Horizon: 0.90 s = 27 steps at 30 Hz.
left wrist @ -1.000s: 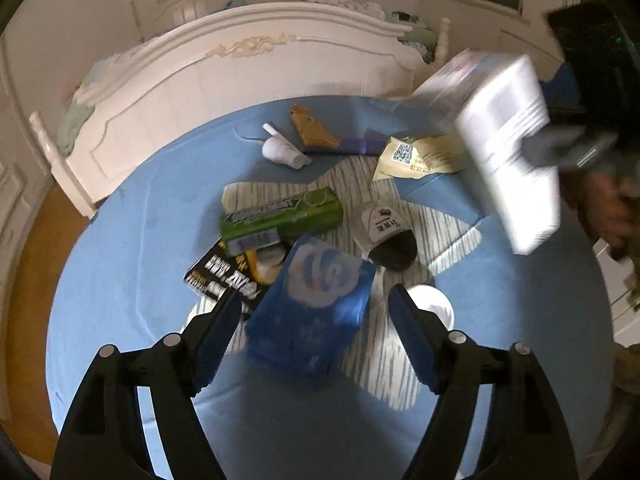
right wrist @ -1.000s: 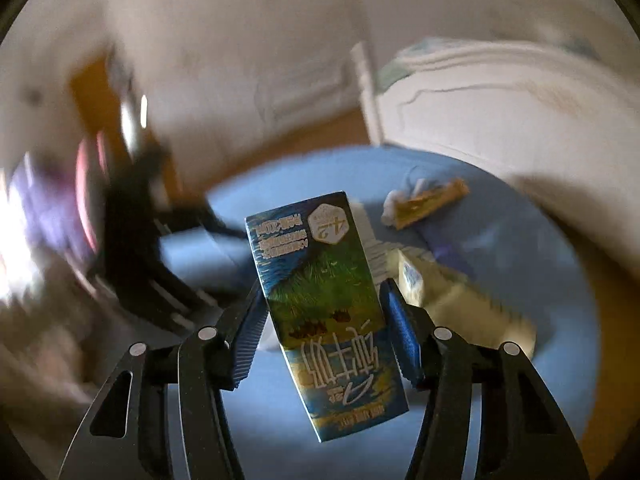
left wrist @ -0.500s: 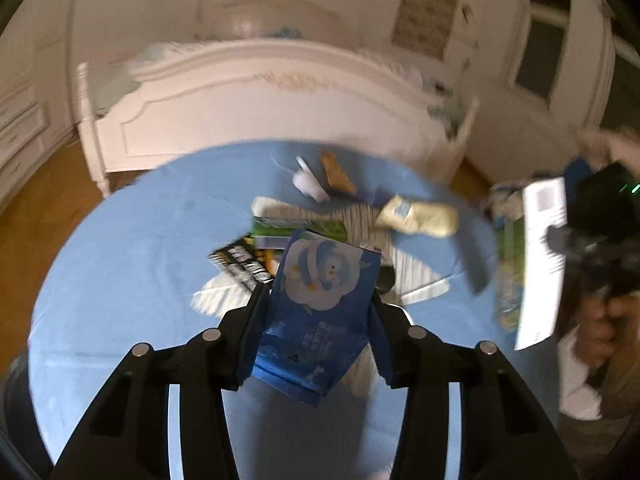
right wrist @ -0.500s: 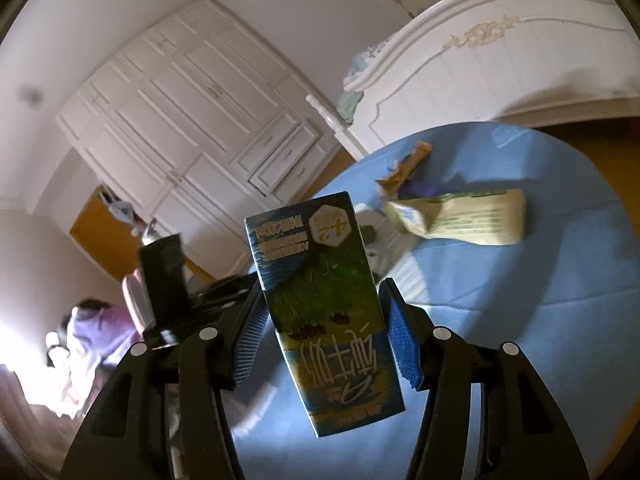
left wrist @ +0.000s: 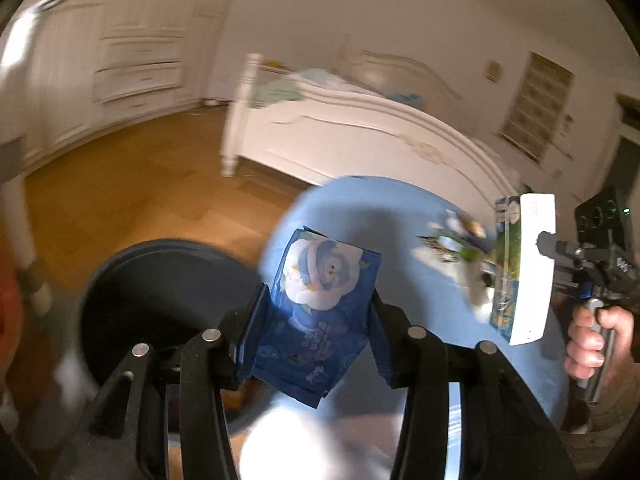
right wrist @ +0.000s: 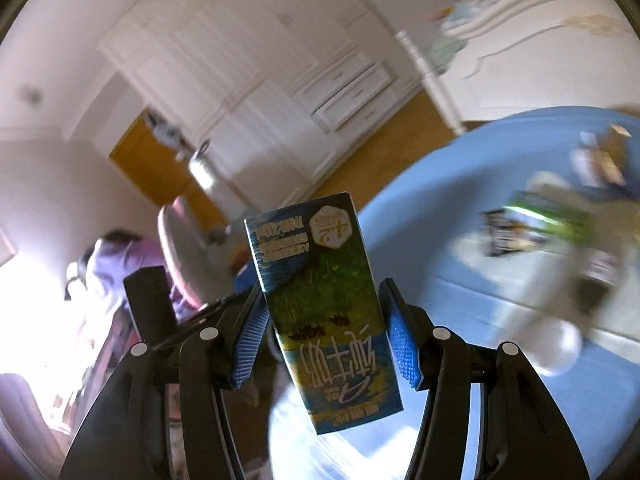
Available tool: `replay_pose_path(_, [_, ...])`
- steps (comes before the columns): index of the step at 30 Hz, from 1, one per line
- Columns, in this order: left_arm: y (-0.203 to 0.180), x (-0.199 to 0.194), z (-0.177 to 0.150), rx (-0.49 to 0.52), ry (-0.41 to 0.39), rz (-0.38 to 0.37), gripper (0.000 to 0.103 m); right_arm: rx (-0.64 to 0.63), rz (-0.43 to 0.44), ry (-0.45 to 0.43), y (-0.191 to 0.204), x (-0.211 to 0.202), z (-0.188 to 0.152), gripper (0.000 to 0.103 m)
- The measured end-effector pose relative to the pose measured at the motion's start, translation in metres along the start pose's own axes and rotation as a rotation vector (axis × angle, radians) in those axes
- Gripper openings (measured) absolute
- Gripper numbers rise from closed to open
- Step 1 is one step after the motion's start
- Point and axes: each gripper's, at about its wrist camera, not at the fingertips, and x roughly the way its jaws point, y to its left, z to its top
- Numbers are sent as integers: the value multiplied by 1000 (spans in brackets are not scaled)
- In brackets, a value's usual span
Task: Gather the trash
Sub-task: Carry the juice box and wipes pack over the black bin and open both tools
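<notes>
Progress approx. midway: left gripper point(left wrist: 316, 332) fingers clamp dark-blue penguin-print pouch point(left wrist: 320, 312) beside black round bin point(left wrist: 160, 280); right gripper point(right wrist: 326, 344) fingers clamp blue-green milk carton point(right wrist: 324, 312). Neither binned; several wrappers point(right wrist: 532, 228) left on blue counter point(right wrist: 460, 208).

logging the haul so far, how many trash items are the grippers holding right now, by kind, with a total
blue snack packet, clamped in the left gripper: 1
milk carton, clamped in the right gripper: 1
total held: 2
More litter lies on the blue table, too blurred to count.
</notes>
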Motion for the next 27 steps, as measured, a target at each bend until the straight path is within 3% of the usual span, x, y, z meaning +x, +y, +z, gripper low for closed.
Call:
replay_pose_path(7, [61, -13, -15, -119, -13, 80, 46, -114, 21, 144, 65, 114, 19, 56])
replay_pose_path(14, [88, -2, -26, -171, 3, 98, 46, -195, -62, 258, 97, 214, 20, 55])
replay_pose_path(19, [102, 1, -33, -193, 8, 101, 46, -226, -115, 301, 99, 254, 15, 55])
replay_pose_path(27, [113, 11, -39, -203, 31, 95, 46, -232, -152, 330, 90, 275, 5, 55])
